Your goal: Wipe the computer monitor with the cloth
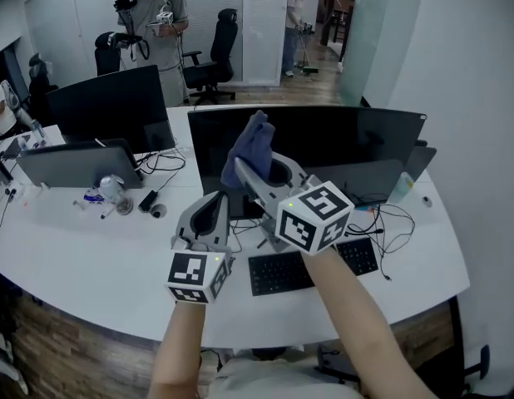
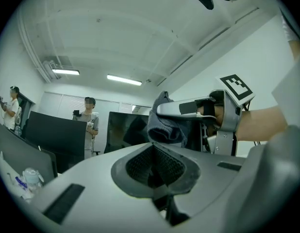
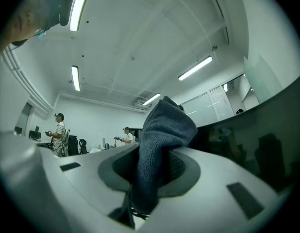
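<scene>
Pinching one cloth, the right hand-held gripper fronts one monitor; left hand-held gripper closed, empty.

Lighting bright and even, from ceiling strip lights in the upper left of both gripper views; one flares at the right gripper view's top edge. Both gripper views show strong fisheye bending, black corners and a soft near foreground. The head view is sharp with faint shadows; the monitor reflects dimly.
</scene>
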### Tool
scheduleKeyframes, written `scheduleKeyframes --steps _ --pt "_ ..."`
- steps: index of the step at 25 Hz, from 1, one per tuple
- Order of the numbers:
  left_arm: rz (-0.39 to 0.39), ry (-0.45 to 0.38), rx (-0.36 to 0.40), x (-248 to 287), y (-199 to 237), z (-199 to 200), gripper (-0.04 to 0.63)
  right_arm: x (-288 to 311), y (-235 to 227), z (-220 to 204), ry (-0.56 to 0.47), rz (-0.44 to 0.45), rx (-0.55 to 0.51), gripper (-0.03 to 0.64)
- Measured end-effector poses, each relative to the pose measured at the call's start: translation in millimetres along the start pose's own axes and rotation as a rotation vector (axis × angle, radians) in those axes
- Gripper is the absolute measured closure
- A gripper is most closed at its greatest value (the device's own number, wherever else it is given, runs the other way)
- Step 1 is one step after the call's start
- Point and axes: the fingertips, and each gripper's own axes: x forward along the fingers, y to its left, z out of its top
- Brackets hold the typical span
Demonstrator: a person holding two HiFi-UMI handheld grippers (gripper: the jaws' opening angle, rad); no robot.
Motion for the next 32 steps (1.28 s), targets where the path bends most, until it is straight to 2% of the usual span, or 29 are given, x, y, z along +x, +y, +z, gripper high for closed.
scheduleKeyframes --steps 9,19,23,28,32 --pt "-0.045 0.05 0.004 -6.8 -48.3 -27.3 0.586 -57.9 -17.3 -21.9 -0.002 -0.062 -0.022 0.52" --pt "-0.087 0.017 0.024 -25.5 -89.7 -32.0 0.586 -110.3 -21.2 -62.4 0.029 -0.116 -0.016 0.52" --pt "-0.081 0.033 0.009 -29.5 -101.2 -35.2 0.586 -128.6 -19.2 -60.6 0.011 -0.137 -0.082 0.522" --pt "-0.065 -0.005 -0.005 -28.2 -107.7 -35.4 0.586 -157.2 -6.9 -61.2 0.019 -0.132 -0.205 0.522" --pt "-0.071 -0.009 0.004 -27.1 -118.6 -37.2 0.586 -179.1 -9.1 -74.7 0.035 -0.19 -0.178 0.522"
